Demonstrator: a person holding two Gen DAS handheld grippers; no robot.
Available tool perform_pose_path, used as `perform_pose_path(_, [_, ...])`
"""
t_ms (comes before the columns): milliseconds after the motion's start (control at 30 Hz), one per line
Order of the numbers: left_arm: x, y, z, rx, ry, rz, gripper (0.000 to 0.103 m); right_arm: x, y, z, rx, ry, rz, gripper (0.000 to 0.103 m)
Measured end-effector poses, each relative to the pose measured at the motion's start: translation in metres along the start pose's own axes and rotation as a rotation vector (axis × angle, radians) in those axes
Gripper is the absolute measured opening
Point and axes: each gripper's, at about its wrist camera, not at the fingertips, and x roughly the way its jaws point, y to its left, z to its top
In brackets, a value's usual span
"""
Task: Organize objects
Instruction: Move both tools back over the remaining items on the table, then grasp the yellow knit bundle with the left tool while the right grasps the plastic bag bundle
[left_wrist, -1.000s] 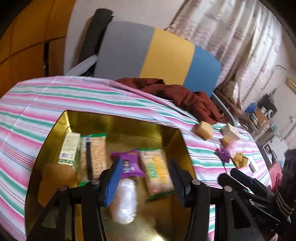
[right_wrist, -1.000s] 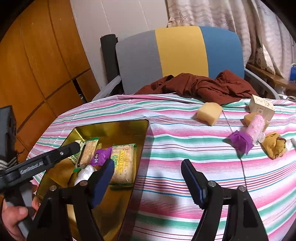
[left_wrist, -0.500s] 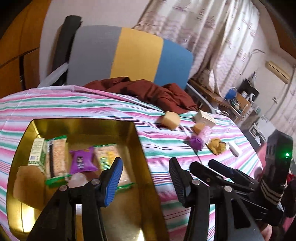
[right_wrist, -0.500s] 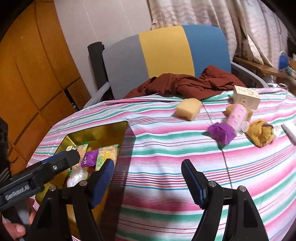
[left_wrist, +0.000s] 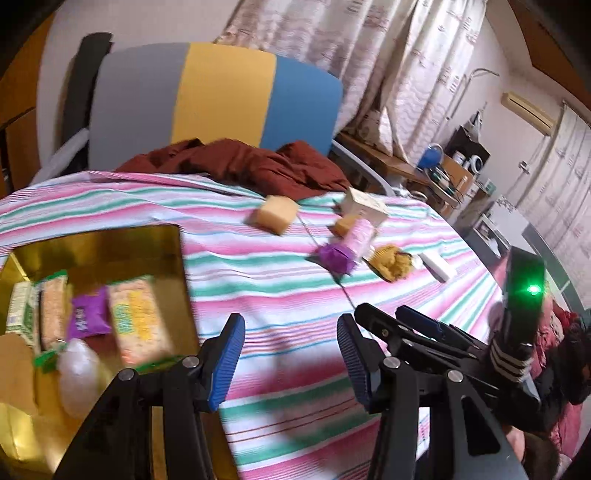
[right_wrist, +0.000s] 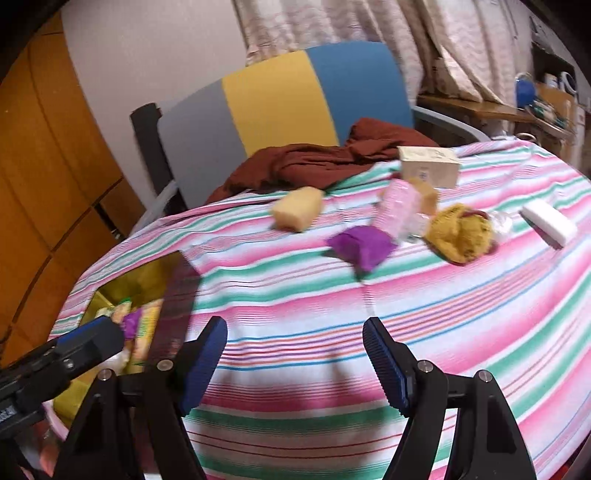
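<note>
Left gripper (left_wrist: 290, 356): jaws apart, empty, above striped cloth (left_wrist: 258, 280). Right gripper (right_wrist: 295, 363): jaws wide, empty. Gold tray (left_wrist: 122, 243): held snack packets. Sponge (right_wrist: 297, 207), purple packet (right_wrist: 360, 245), box (right_wrist: 430, 167): loose on cloth.

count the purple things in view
2: a purple snack packet lies in the gold tray between two bars; a purple wrapped lump sits on the striped cloth. Others may be hidden.

Left gripper (left_wrist: 290, 354) empty, jaws apart over striped bench (left_wrist: 280, 291); gold tray (left_wrist: 122, 243) at left holding snack packets (left_wrist: 138, 321); purple pouch (left_wrist: 336, 257), yellow sponge (left_wrist: 277, 215), white box (left_wrist: 365, 205) beyond; right gripper (left_wrist: 399, 325) alongside
</note>
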Motion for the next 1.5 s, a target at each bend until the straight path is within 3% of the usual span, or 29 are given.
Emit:
perform_pose_path(233, [0.025, -0.032, -0.008, 0.055, 0.069, -0.045, 0.052, 0.002, -0.063, -0.003, 0.071, 0.005, -0.088, 0.077])
perform_pose_path(433, [0.040, -0.045, -0.016, 0.060, 0.109, -0.054, 0.052, -0.003, -0.128, 0.006, 0.136, -0.069, -0.177, 0.076])
perform_pose_path(633, [0.053, -0.052, -0.022, 0.076, 0.154, -0.031, 0.052, 0.004, -0.190, 0.046, 0.197, -0.111, -0.285, 0.071])
perform_pose_path(733, [0.055, -0.058, -0.021, 0.092, 0.161, -0.019, 0.052, 0.022, -0.213, 0.070, 0.222, -0.079, -0.277, 0.068])
perform_pose_path(900, [0.059, -0.067, -0.019, 0.138, 0.171, -0.003, 0.052, 0.059, -0.219, 0.091, 0.190, -0.014, -0.244, 0.065])
perform_pose_path(1000, [0.064, -0.071, -0.017, 0.149, 0.179, -0.003, 0.052, 0.077, -0.218, 0.084, 0.175, 0.040, -0.239, 0.051])
perform_pose_path(1100, [0.076, -0.081, -0.014, 0.162, 0.194, -0.015, 0.052, 0.070, -0.225, 0.079, 0.202, 0.013, -0.227, 0.035])
perform_pose_path(1300, [0.103, -0.106, -0.004, 0.194, 0.209, -0.061, 0.052, 0.049, -0.235, 0.064, 0.215, -0.010, -0.252, 0.034])
perform_pose_path(1500, [0.144, -0.129, 0.015, 0.132, 0.231, -0.108, 0.052, 0.025, -0.249, 0.049, 0.202, -0.035, -0.320, 0.034])
